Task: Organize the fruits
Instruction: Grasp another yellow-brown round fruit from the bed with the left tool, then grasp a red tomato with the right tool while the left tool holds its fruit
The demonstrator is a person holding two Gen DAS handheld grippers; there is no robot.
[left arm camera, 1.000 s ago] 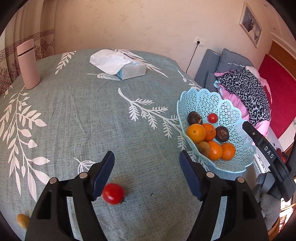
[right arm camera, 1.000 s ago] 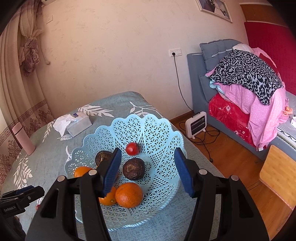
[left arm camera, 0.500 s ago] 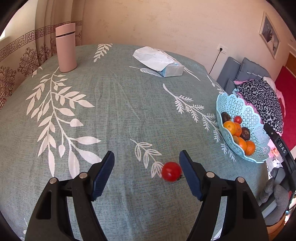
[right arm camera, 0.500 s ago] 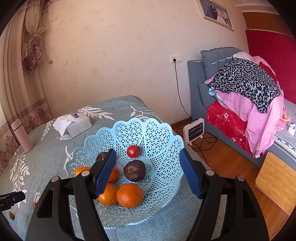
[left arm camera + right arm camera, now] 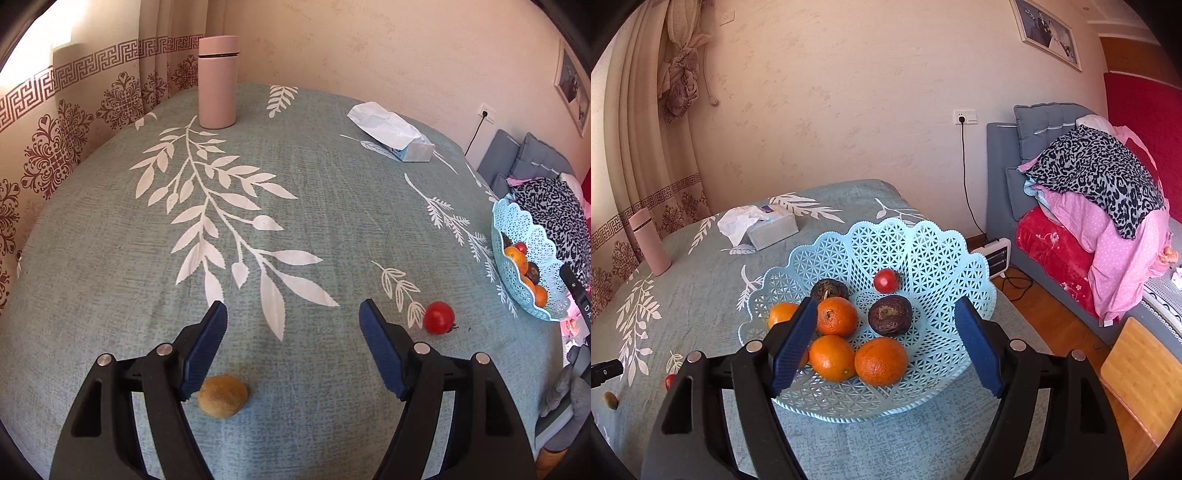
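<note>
In the left wrist view my left gripper (image 5: pixel 293 347) stands open above the grey-green cloth with nothing between its fingers. A brown kiwi (image 5: pixel 222 396) lies just below its left finger. A red tomato (image 5: pixel 438 317) rests to the right of its right finger. The pale blue lattice basket (image 5: pixel 543 243) sits at the far right. In the right wrist view my right gripper (image 5: pixel 886 349) hovers over the near side of the basket (image 5: pixel 923 254), its jaws opening and holding nothing. Several oranges (image 5: pixel 881 361), two dark fruits (image 5: pixel 890 320) and a small tomato (image 5: pixel 886 280) lie inside.
A pink flask (image 5: pixel 217 82) stands at the table's far edge near the curtain. A tissue box (image 5: pixel 397 133) lies at the back right. Past the table's right edge are a sofa with piled clothes (image 5: pixel 1100 184), a small heater (image 5: pixel 995 254) and wooden floor.
My left gripper has swung left across the cloth: the tomato slid from its left finger to beyond its right finger, and the kiwi came into view. My right gripper's jaws have widened over the basket.
</note>
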